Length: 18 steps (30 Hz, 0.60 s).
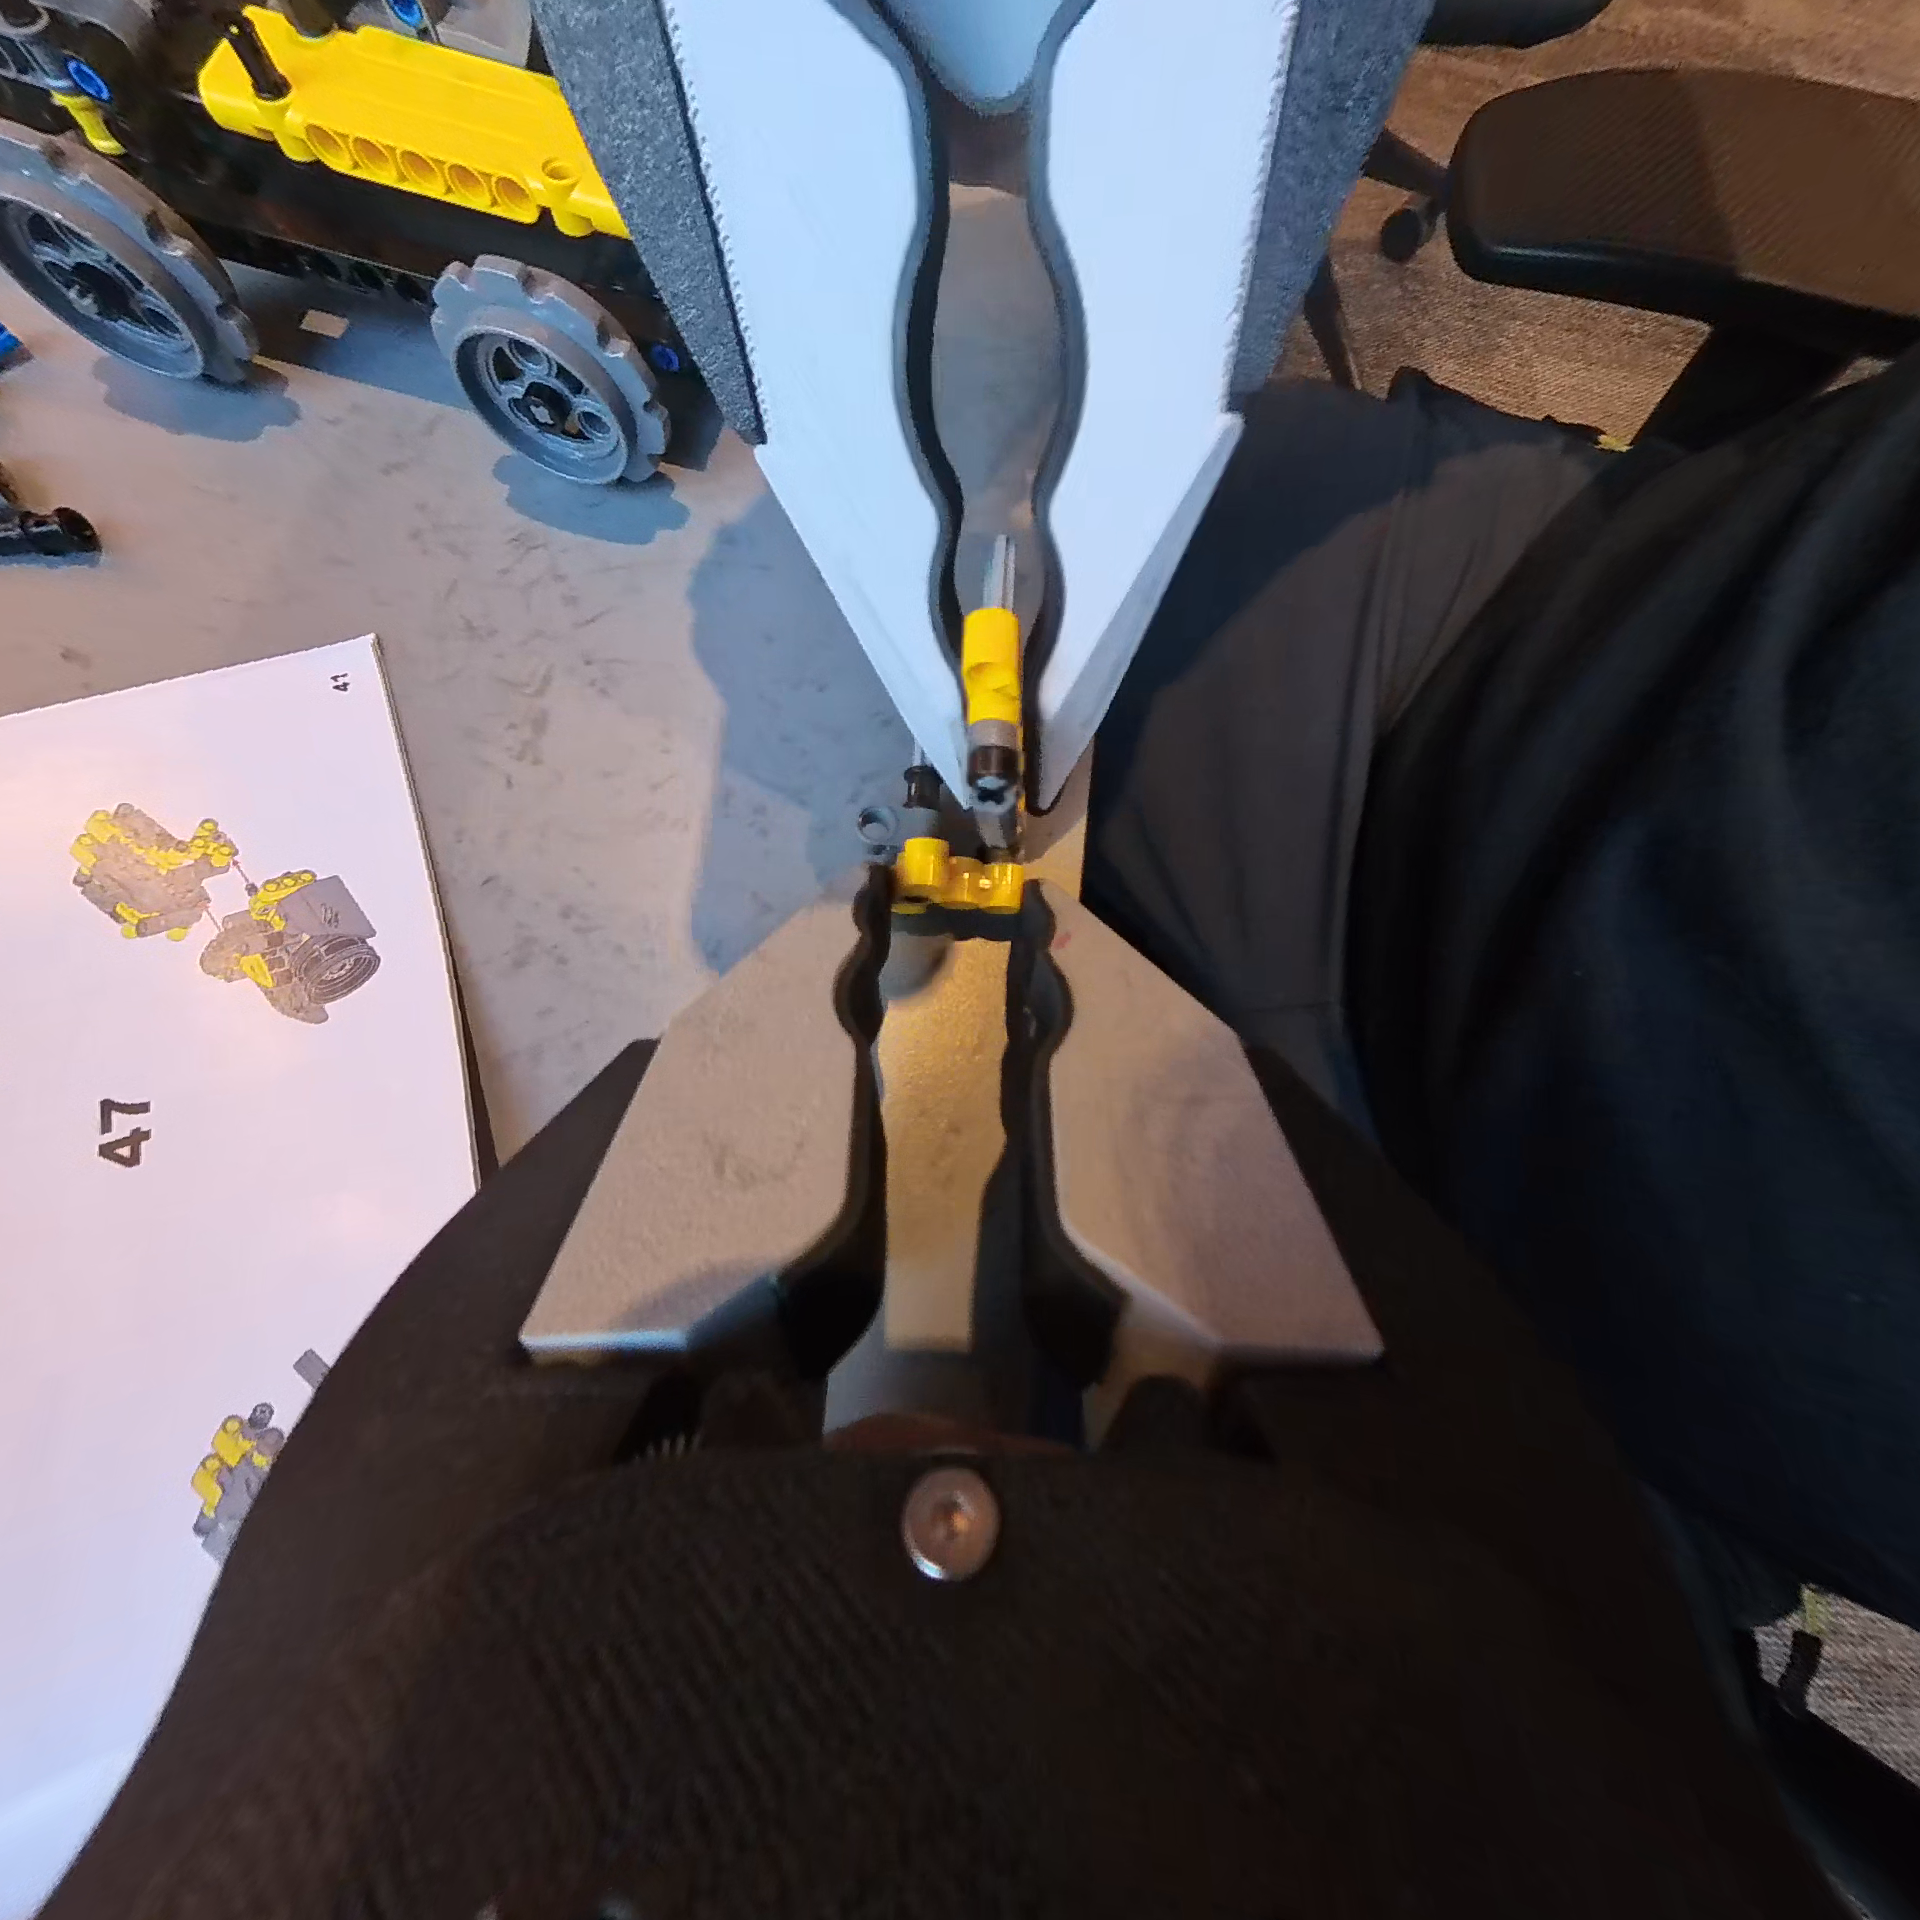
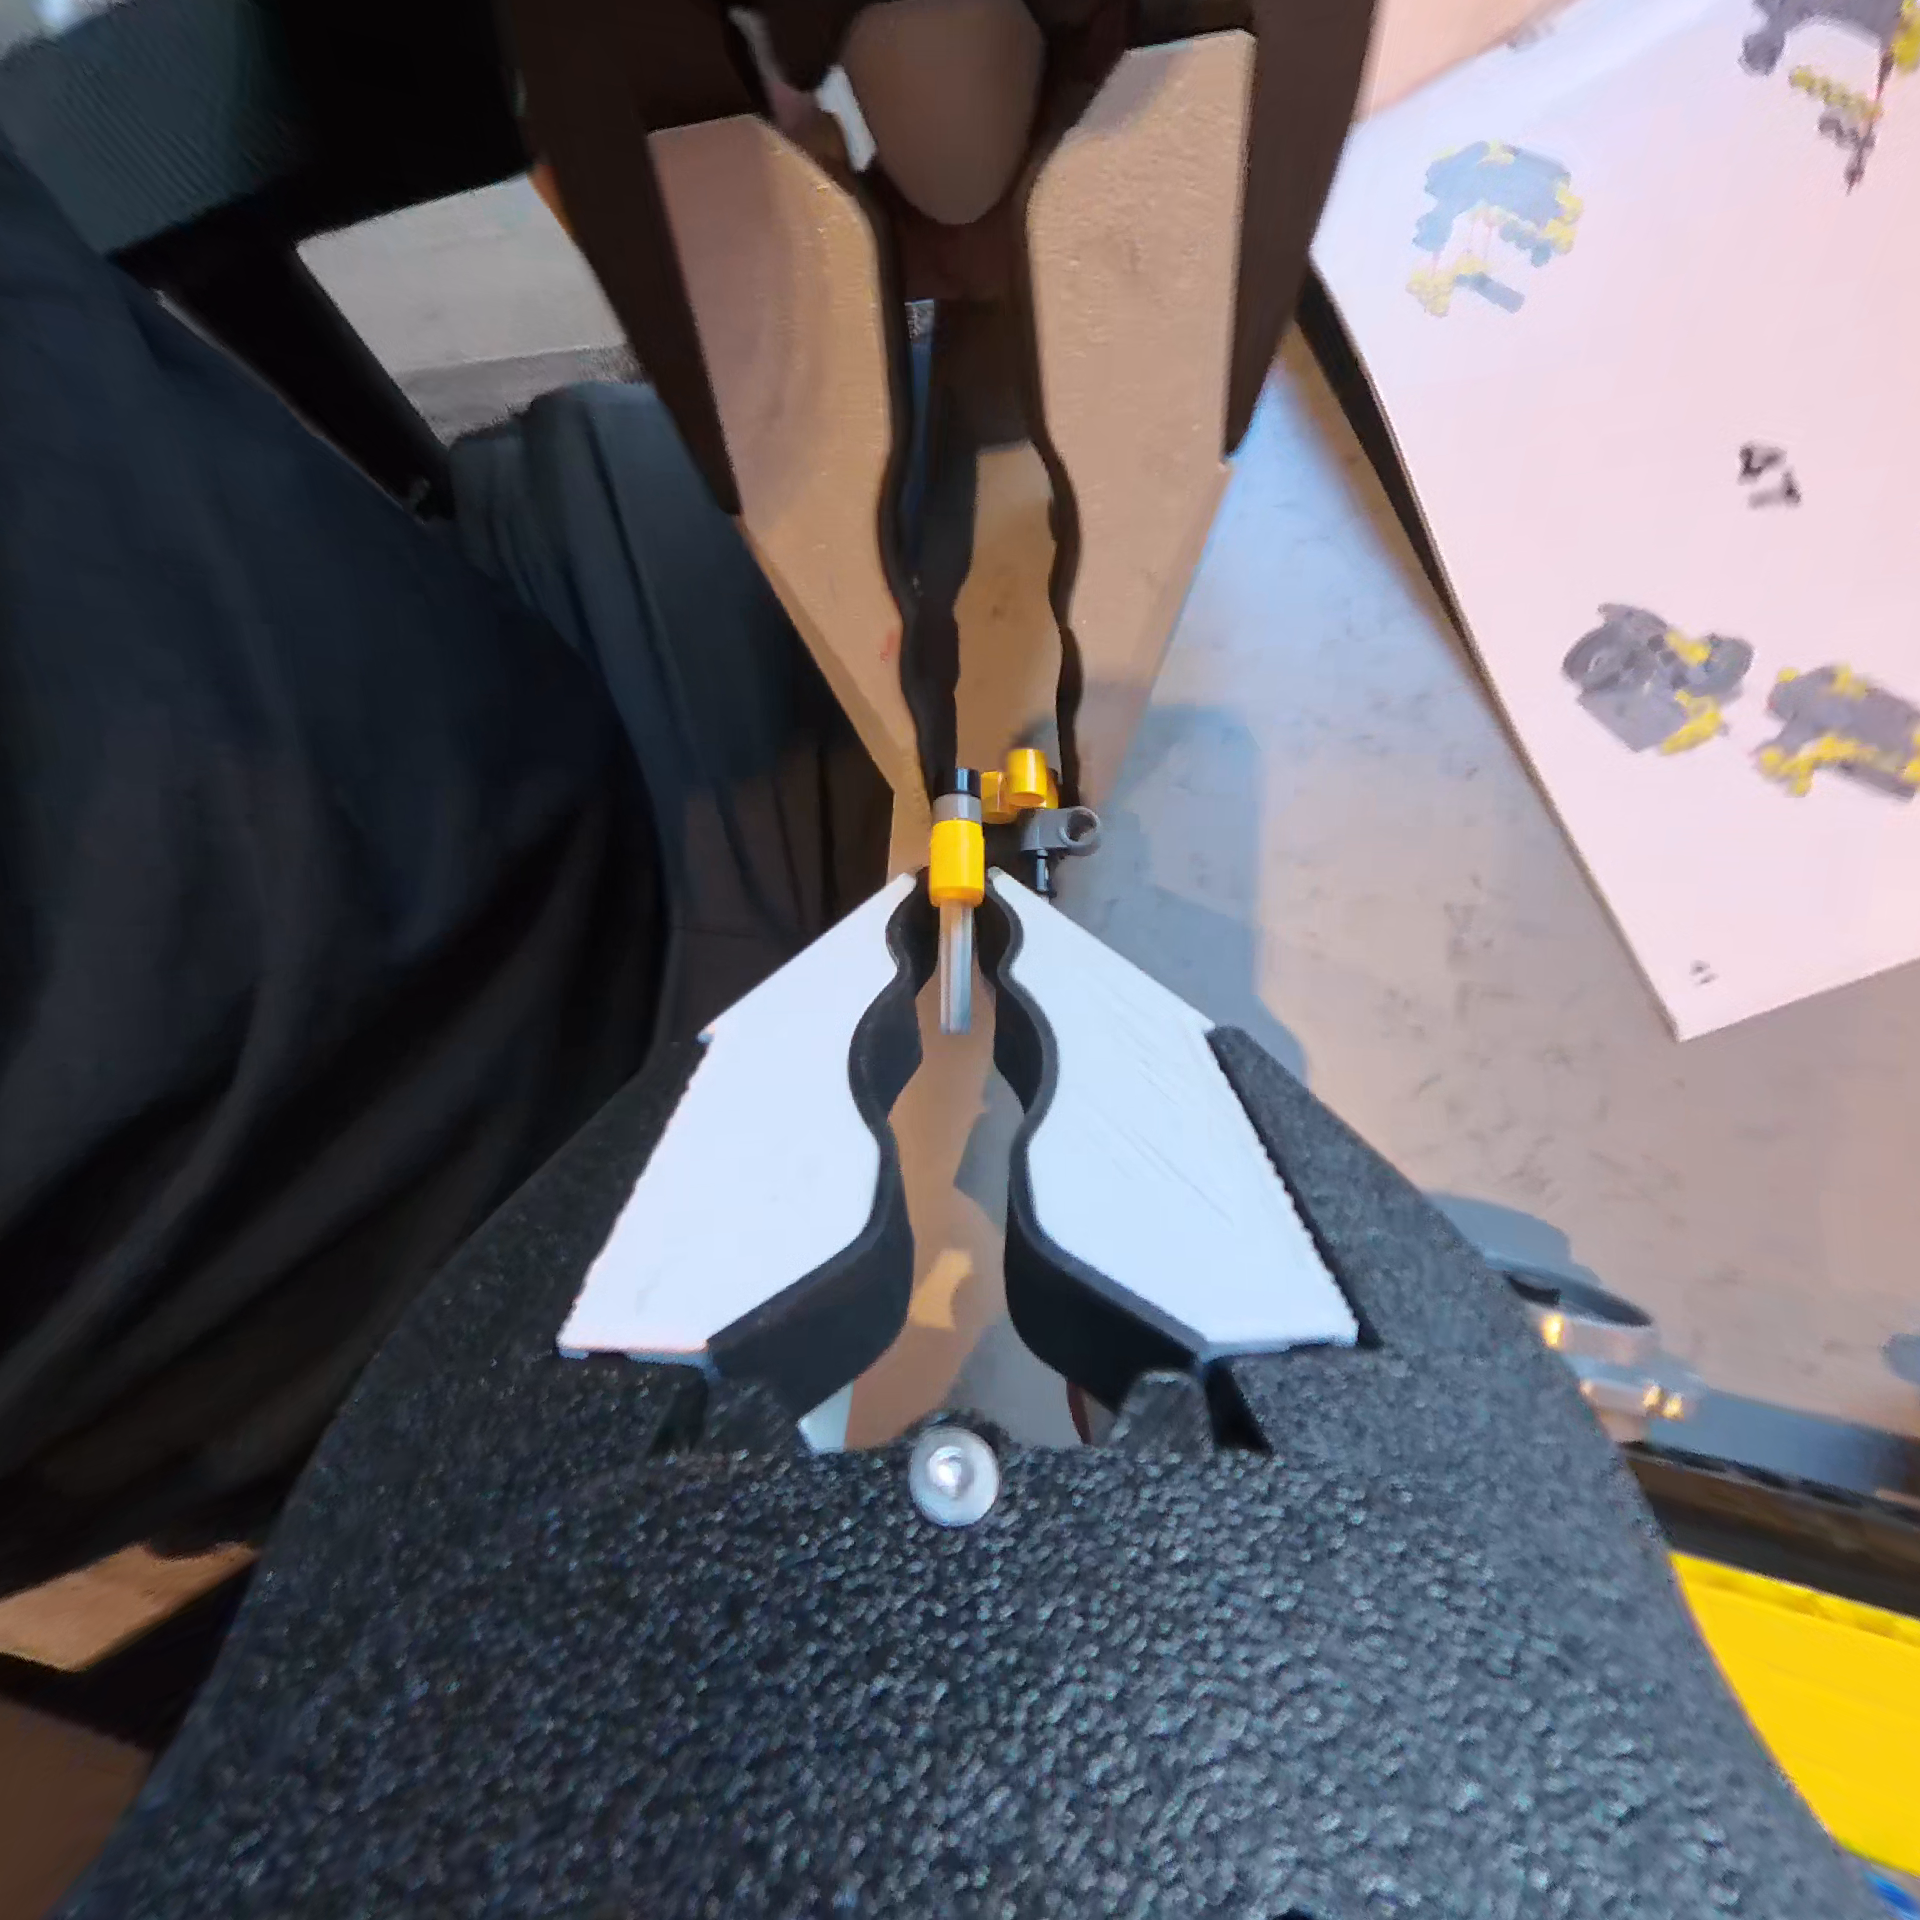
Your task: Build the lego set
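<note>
My left gripper (image 1: 956, 906) is shut on a small yellow connector (image 1: 961, 881) that carries a dark grey pin piece (image 1: 878, 826). My right gripper (image 2: 954, 881), with white fingers, is shut on a yellow bush (image 2: 954, 854) threaded on a grey axle (image 2: 954, 971). The two grippers meet tip to tip above the table's near edge. The axle's black end touches the connector. In the left wrist view the right gripper (image 1: 997, 781) comes down from the top with the bush (image 1: 992, 675). In the right wrist view the left gripper (image 2: 997, 795) holds the connector (image 2: 1023, 781).
A yellow and black model vehicle (image 1: 395, 156) with grey wheels stands at the back left. An open instruction booklet (image 1: 208, 1039) lies on the grey table (image 1: 540, 582); it also shows in the right wrist view (image 2: 1662, 468). A person's dark clothing (image 1: 1610, 883) and an office chair (image 1: 1683, 208) are beside the table. My left and right fingertips are right by each other.
</note>
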Each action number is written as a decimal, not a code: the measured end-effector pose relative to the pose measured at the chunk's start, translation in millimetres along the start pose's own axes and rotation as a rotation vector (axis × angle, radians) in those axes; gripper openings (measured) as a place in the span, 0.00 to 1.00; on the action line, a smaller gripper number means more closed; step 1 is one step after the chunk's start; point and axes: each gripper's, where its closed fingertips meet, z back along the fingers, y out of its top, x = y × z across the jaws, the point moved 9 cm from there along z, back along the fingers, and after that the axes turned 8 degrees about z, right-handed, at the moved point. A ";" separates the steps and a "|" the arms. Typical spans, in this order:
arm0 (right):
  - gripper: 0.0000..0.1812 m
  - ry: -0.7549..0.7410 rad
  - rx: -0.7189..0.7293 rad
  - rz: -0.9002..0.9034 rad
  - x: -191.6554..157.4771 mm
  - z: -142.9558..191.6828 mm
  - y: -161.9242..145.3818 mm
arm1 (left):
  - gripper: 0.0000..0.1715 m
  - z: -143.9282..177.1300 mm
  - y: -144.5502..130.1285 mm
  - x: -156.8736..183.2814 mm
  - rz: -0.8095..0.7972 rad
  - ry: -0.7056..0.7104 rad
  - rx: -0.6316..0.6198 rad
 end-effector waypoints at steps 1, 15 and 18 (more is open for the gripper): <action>0.03 -0.014 -0.008 0.038 -1.2 -0.1 1.2 | 0.14 0.1 0.0 -0.2 0.000 -0.002 -0.001; 0.04 -0.129 0.011 0.062 -4.2 -3.2 5.3 | 0.14 0.9 -0.2 -2.1 -0.009 0.048 0.003; 0.04 -0.127 0.067 0.006 -1.6 -4.1 1.9 | 0.13 1.9 -0.4 -4.2 0.009 0.056 0.007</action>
